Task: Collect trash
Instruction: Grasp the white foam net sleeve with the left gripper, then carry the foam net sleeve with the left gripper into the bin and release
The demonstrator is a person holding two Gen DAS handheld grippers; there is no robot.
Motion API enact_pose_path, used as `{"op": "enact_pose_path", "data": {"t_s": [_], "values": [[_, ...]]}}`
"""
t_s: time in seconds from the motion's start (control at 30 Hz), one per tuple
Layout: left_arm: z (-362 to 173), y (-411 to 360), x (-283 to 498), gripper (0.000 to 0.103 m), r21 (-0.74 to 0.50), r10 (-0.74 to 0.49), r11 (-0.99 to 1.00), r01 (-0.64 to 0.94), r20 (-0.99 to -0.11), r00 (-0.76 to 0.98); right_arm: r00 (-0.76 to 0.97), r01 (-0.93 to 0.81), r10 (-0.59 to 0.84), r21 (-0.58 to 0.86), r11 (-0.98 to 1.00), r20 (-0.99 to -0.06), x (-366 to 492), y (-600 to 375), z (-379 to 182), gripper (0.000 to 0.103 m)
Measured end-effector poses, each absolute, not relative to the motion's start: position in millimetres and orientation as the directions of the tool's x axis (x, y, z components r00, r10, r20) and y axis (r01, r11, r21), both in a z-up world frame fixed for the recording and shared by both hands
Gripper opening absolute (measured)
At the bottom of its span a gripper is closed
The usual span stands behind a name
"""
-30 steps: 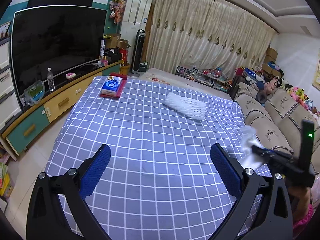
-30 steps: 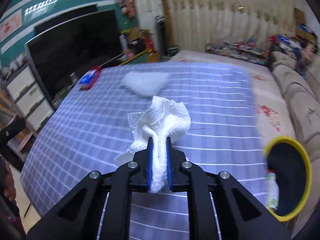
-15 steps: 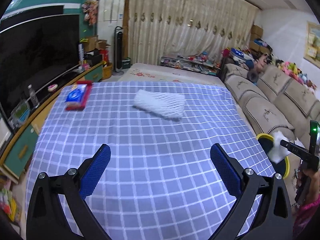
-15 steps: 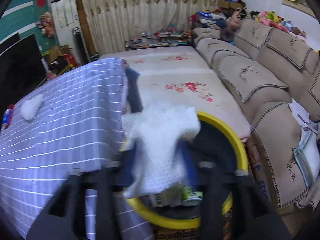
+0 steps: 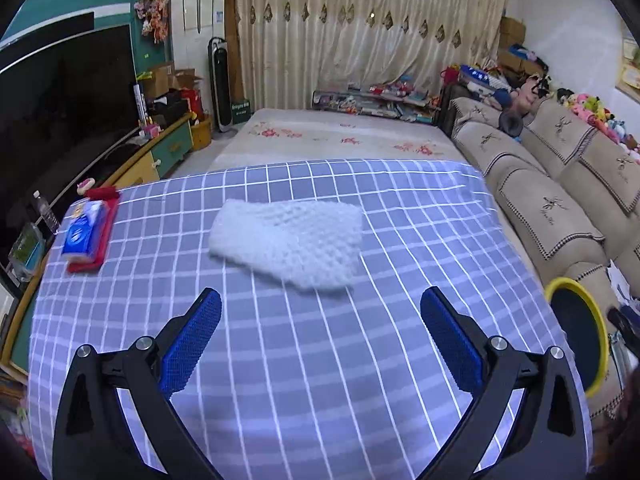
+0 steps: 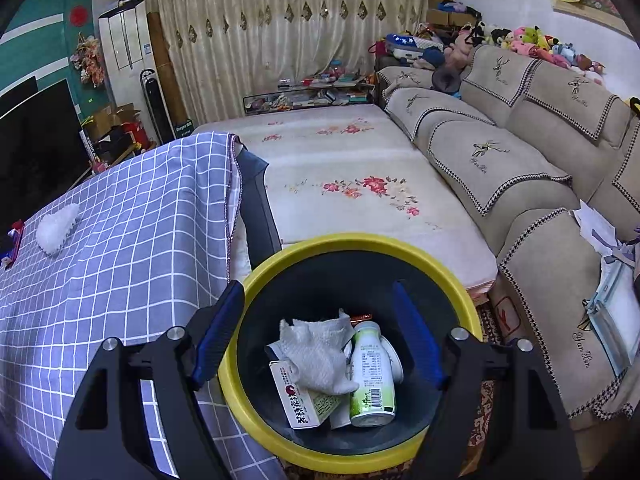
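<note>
My right gripper (image 6: 318,332) is open and empty above the yellow-rimmed trash bin (image 6: 280,256). A crumpled white paper towel (image 6: 316,354) lies inside the bin on a carton (image 6: 298,398) and a green bottle (image 6: 372,376). A white foam net sleeve (image 5: 286,240) lies on the blue checked tablecloth (image 5: 280,360), and shows small in the right wrist view (image 6: 58,226). My left gripper (image 5: 320,336) is open and empty, just short of the sleeve. The bin shows at the right edge of the left wrist view (image 5: 596,320).
A blue tissue pack on a red tray (image 5: 86,236) sits at the table's left edge. A beige sofa (image 6: 520,168) runs along the right, a floral mat (image 6: 340,184) behind the table, and a TV cabinet (image 5: 160,152) on the left.
My right gripper swung from the table to over the bin, opened and let go of the paper towel, which now lies in the bin. My left gripper moved closer to the foam sleeve.
</note>
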State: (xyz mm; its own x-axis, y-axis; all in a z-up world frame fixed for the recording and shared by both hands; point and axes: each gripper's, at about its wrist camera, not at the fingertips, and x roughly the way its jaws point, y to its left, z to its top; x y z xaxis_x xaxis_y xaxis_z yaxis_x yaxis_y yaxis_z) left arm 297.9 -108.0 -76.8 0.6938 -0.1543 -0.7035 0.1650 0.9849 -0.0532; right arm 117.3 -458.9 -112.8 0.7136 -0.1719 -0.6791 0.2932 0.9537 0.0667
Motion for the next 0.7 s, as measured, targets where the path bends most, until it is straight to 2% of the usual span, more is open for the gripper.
{"op": "enact_pose_path", "data": {"t_s": [0.1,0.4,0.53,0.57,0.63,0.67,0.7], "values": [[-86.3,-118.6,327.3,0.098,-0.044,-0.151,0.984,0.174,-0.730,0.667,0.710,0.292,-0.172,0.063,0.954,-0.682,117.6,-459.0,-114.9,0.072],[-123.3,-156.7,384.1,0.096,0.115,-0.043,0.970,0.215,-0.789,0.613,0.715,0.283,-0.167,0.062,0.957,-0.679,122.4,-457.1,-114.0,0.072],[-138.1,-163.2,397.2,0.076,0.152,-0.005,0.963,0.221,-0.815,0.579,0.716,0.283,-0.167,0.064,0.957,-0.678,122.7,-458.0,-113.7,0.072],[-139.4,-162.6,399.2,0.075,0.144,-0.008,0.965,0.218,-0.816,0.578,0.716,0.283,-0.166,0.064,0.957,-0.678,122.6,-458.0,-113.5,0.072],[-139.7,-161.8,402.5,0.061,0.147,0.000,0.968,0.203,-0.809,0.588,0.716,0.281,-0.163,0.067,0.957,-0.679,122.8,-458.1,-113.5,0.072],[-139.7,-161.8,404.0,0.057,0.152,0.006,0.968,0.198,-0.806,0.592,0.716,0.279,-0.160,0.069,0.958,-0.679,123.3,-457.8,-113.6,0.072],[-139.7,-161.2,404.7,0.047,0.153,0.005,0.968,0.199,-0.805,0.593,0.717,0.276,-0.157,0.069,0.959,-0.679,123.7,-457.2,-113.4,0.072]]}}
